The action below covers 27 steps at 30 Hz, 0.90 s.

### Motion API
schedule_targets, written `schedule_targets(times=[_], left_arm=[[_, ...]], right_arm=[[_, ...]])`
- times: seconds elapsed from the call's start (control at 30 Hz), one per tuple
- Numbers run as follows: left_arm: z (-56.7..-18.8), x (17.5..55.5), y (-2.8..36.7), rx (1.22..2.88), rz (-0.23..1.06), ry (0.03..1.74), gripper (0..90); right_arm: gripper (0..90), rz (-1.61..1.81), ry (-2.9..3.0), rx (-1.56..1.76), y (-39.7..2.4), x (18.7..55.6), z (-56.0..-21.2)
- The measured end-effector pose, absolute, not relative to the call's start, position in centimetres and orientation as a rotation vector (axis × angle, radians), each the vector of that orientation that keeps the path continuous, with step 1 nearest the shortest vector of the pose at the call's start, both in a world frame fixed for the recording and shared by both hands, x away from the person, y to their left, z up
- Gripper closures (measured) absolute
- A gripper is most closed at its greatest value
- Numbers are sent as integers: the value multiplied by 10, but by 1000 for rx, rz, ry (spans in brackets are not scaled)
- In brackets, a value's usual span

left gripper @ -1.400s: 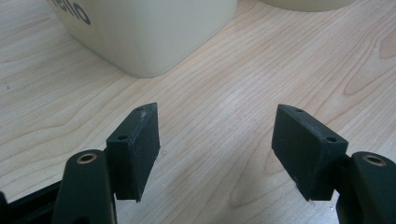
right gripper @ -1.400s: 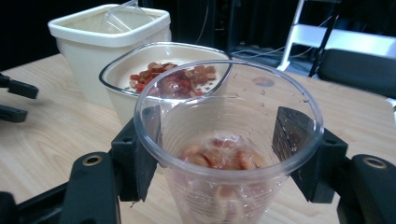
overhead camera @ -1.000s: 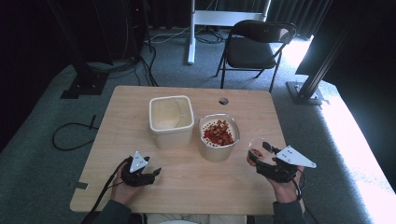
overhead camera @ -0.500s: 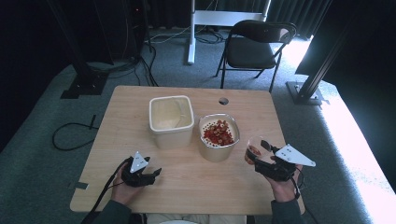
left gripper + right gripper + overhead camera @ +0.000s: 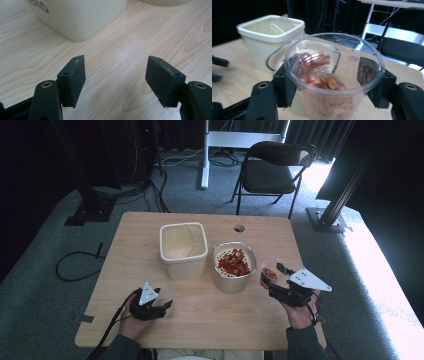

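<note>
The right claw [image 5: 329, 82] grips a clear plastic cup of red-brown pieces [image 5: 332, 75] near the tabletop's [image 5: 150, 245] right edge; the left claw [image 5: 116, 82] rests open and empty near its front edge.

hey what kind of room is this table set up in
Probably a lab or studio set up for recording, not a kitchen: a bare wooden table on grey carpet, dark curtains around, a folding chair, and cables on the floor.
</note>
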<state>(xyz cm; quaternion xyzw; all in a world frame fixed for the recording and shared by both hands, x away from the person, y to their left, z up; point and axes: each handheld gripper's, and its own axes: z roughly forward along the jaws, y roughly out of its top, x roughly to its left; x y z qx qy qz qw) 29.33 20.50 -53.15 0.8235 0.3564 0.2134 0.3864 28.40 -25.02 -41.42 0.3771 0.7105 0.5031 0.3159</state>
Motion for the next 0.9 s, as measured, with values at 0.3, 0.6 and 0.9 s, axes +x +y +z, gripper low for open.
schedule_targets(times=[0.3,0.6,0.9], left_arm=[[-531,293,205,2093,547,912,332],[-531,293,206,2093,553,909,332],[-531,293,205,2094,556,910,332]], right_arm=[[346,982,1899,842,-225,315,-400],[347,818,1933,782,-211,344,-391],[347,568,1950,602,-189,357,-384]])
